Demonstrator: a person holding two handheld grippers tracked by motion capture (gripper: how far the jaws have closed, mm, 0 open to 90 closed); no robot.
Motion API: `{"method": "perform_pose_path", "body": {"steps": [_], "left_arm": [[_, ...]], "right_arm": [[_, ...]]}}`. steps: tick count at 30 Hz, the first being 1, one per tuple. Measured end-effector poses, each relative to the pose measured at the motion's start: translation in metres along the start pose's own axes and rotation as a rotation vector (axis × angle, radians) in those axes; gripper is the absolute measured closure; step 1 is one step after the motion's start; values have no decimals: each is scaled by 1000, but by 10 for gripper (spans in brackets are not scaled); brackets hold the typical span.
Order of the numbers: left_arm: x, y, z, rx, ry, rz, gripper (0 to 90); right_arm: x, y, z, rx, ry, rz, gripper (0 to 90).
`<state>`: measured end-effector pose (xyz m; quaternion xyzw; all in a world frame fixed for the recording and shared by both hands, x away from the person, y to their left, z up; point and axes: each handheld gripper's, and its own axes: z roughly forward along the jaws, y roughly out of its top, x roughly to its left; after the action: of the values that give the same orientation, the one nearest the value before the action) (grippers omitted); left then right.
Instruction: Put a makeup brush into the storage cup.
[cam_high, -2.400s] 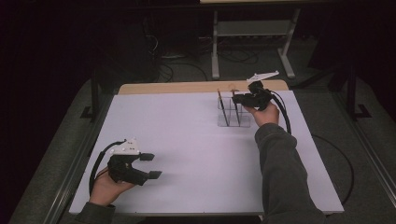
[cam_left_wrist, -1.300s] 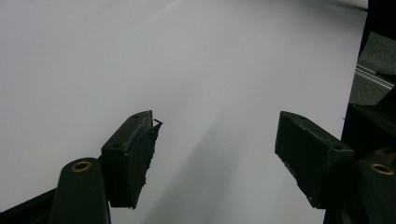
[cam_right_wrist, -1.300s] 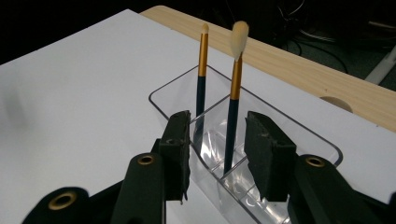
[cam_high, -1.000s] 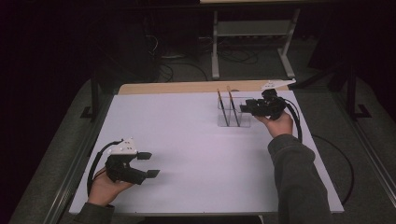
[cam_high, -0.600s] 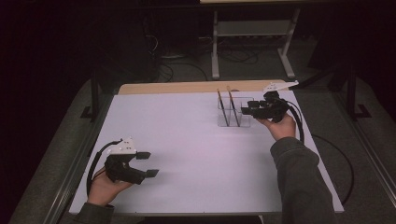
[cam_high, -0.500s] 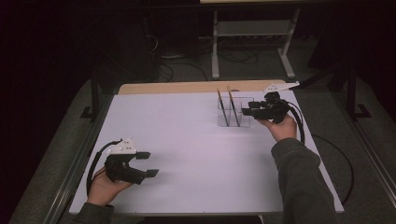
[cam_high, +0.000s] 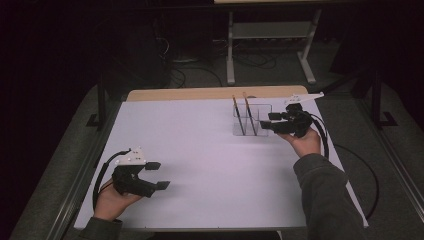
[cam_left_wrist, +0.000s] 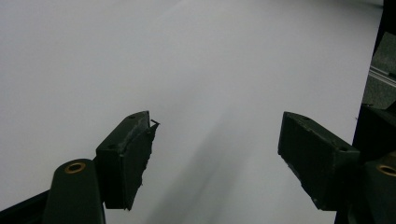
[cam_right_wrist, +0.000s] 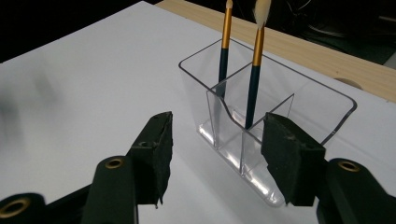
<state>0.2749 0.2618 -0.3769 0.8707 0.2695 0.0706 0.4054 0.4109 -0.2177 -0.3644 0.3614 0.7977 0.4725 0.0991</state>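
Brushes (cam_right_wrist: 254, 70) stand in clear holder (cam_right_wrist: 322, 105), right claw (cam_right_wrist: 215, 149) just opened.

My left gripper (cam_high: 159, 175) rests low, jaws wide; right gripper (cam_high: 266, 123) raised far right, jaws just opening, nothing gripped

Broad bare table (cam_high: 210, 150) lies open; only the clear holder (cam_high: 251, 120) with two brushes (cam_high: 238, 115) obstructs.
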Motion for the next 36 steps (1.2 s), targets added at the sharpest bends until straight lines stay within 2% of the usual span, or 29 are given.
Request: {"method": "perform_pose_path", "body": {"steps": [8, 16, 17, 36], "left_arm": [[-1, 1, 0, -1, -1, 0, 246], [-1, 0, 0, -4, 4, -9, 243], [-1, 0, -1, -3, 5, -8, 243], [0, 1, -1, -3, 18, -1, 236]], "right_arm": [[4, -5, -7, 5, 0, -14, 393], [5, -12, -13, -2, 4, -12, 379], [6, -13, -13, 3, 6, 1, 374], [13, -28, -27, -4, 20, -5, 354]]}}
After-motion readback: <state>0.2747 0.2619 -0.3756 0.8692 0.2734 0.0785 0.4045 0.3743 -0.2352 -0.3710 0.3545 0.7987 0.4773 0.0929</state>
